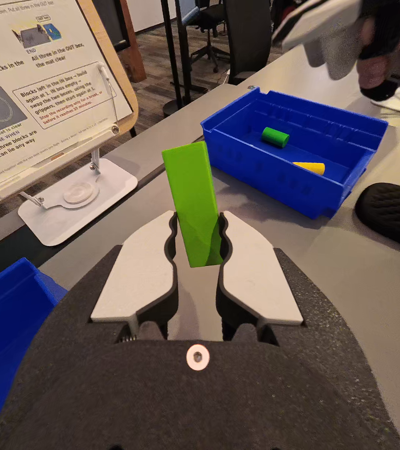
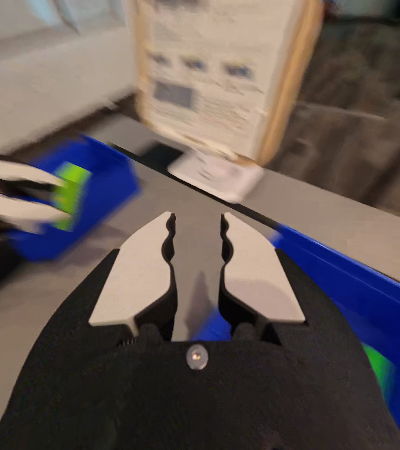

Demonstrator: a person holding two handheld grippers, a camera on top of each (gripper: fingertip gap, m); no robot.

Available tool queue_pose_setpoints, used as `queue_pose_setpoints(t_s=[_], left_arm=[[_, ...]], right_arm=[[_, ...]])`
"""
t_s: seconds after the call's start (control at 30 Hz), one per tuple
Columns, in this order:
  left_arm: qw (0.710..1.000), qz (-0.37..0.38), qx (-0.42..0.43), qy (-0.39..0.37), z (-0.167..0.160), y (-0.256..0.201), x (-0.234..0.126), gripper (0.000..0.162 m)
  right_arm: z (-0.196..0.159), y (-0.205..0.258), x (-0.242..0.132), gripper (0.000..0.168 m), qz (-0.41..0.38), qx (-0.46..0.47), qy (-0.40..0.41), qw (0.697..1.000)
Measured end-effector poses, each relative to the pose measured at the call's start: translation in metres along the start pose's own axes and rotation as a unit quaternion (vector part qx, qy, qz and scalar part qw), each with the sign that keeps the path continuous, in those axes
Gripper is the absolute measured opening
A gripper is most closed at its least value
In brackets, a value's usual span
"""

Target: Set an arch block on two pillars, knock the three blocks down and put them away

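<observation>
My left gripper [image 1: 197,239] is clenched on a lime-green block [image 1: 190,194], a long flat slab with smooth matte faces and crisp corners; its lower end sits between my wavy black pads and the rest rises tilted toward twelve o'clock, clear of the grey table [image 1: 316,304]. At two o'clock lies an open blue plastic bin [image 1: 279,185] with ribbed inner walls, and in it a dark green cylinder [image 1: 275,137] on its side and, nearer the front wall, a yellow piece [image 1: 312,167], part hidden by the rim so I cannot tell its full shape. A second blue bin [image 1: 6,316] shows its corner at eight o'clock. At ten o'clock a printed instruction sheet on a wooden board [image 1: 48,85] leans on a white metal stand [image 1: 77,202]; the bare table between the stand and the far bin is open. A black padded wrist rest [image 1: 394,216] lies at three o'clock, and my right gripper shows blurred at one o'clock. In the right wrist view, heavily smeared, my right gripper [image 2: 197,216] is released, its grey fingers apart with only table between them; a blue bin wall [image 2: 352,280] runs along three o'clock, and at nine o'clock the left gripper grasps the lime-green block before another blue bin.
</observation>
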State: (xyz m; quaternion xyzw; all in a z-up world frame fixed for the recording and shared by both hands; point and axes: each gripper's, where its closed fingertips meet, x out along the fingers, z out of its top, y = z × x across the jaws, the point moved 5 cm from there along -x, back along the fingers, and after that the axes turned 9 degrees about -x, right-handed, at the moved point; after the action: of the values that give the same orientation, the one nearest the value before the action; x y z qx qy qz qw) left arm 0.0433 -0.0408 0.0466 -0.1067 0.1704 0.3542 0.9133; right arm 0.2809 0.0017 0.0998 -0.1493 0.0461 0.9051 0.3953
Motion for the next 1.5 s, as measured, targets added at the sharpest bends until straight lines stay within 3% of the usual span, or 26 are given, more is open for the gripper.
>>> queue_pose_setpoints(t_s=[0.1, 0.23, 0.33, 0.37, 0.4, 0.5, 0.6, 0.73, 0.83, 0.93, 1.17, 1.2, 1.3, 1.37, 1.43, 1.5], left_arm=[[0.999, 0.023, 0.023, -0.012, -0.002, -0.003, 0.006, 0.033], [0.997, 0.044, 0.054, -0.026, -0.001, -0.007, 0.006, 0.032], [0.996, 0.054, 0.069, -0.026, -0.001, -0.009, 0.007, 0.032], [0.996, 0.053, 0.072, -0.024, -0.002, -0.009, 0.008, 0.032], [0.996, 0.054, 0.075, -0.019, -0.004, -0.009, 0.009, 0.032], [0.993, 0.063, 0.098, -0.007, -0.006, -0.008, 0.01, 0.032], [0.993, 0.062, 0.094, 0.038, -0.009, -0.001, 0.003, 0.031], [0.98, 0.144, 0.063, 0.126, -0.011, 0.053, -0.036, 0.04], [0.962, 0.151, -0.052, 0.221, -0.037, 0.092, -0.067, 0.039], [0.94, 0.154, -0.123, 0.278, -0.065, 0.123, -0.072, 0.038], [0.891, 0.184, -0.173, 0.378, -0.129, 0.157, -0.023, 0.051], [0.884, 0.194, -0.181, 0.386, -0.136, 0.161, -0.018, 0.045], [0.859, 0.23, -0.186, 0.417, -0.153, 0.172, -0.015, 0.059], [0.849, 0.22, -0.191, 0.442, -0.161, 0.171, -0.015, 0.055], [0.852, 0.212, -0.193, 0.438, -0.161, 0.17, -0.014, 0.035], [0.855, 0.204, -0.185, 0.44, -0.16, 0.17, -0.013, 0.032]], right_arm=[[0.016, 0.061, 0.032, 0.04, 0.136, 0.065, -0.098, 0.984], [0.001, 0.104, 0.071, 0.049, 0.186, 0.116, -0.098, 0.971], [-0.018, 0.12, 0.093, 0.052, 0.219, 0.145, -0.053, 0.963], [-0.024, 0.126, 0.097, 0.047, 0.239, 0.153, -0.04, 0.958], [-0.028, 0.131, 0.1, 0.024, 0.268, 0.158, -0.03, 0.95], [-0.035, 0.128, 0.106, 0.018, 0.291, 0.181, -0.028, 0.939], [-0.044, 0.111, 0.111, 0.017, 0.231, 0.152, -0.016, 0.961], [-0.069, 0.073, 0.113, 0.017, 0.037, 0.031, 0.029, 0.998], [-0.089, 0.059, 0.116, 0.017, -0.054, -0.034, 0.076, 0.995], [-0.109, 0.046, 0.123, 0.017, -0.127, -0.097, 0.118, 0.98], [-0.139, 0.031, 0.135, 0.017, -0.121, -0.055, 0.163, 0.978], [-0.14, 0.029, 0.136, 0.017, -0.12, -0.051, 0.166, 0.978], [-0.143, 0.03, 0.137, 0.017, -0.112, -0.043, 0.17, 0.978], [-0.144, 0.032, 0.139, 0.017, -0.103, -0.036, 0.175, 0.979], [-0.145, 0.033, 0.139, 0.017, -0.104, -0.031, 0.171, 0.979], [-0.145, 0.033, 0.139, 0.017, -0.11, -0.036, 0.174, 0.978]])
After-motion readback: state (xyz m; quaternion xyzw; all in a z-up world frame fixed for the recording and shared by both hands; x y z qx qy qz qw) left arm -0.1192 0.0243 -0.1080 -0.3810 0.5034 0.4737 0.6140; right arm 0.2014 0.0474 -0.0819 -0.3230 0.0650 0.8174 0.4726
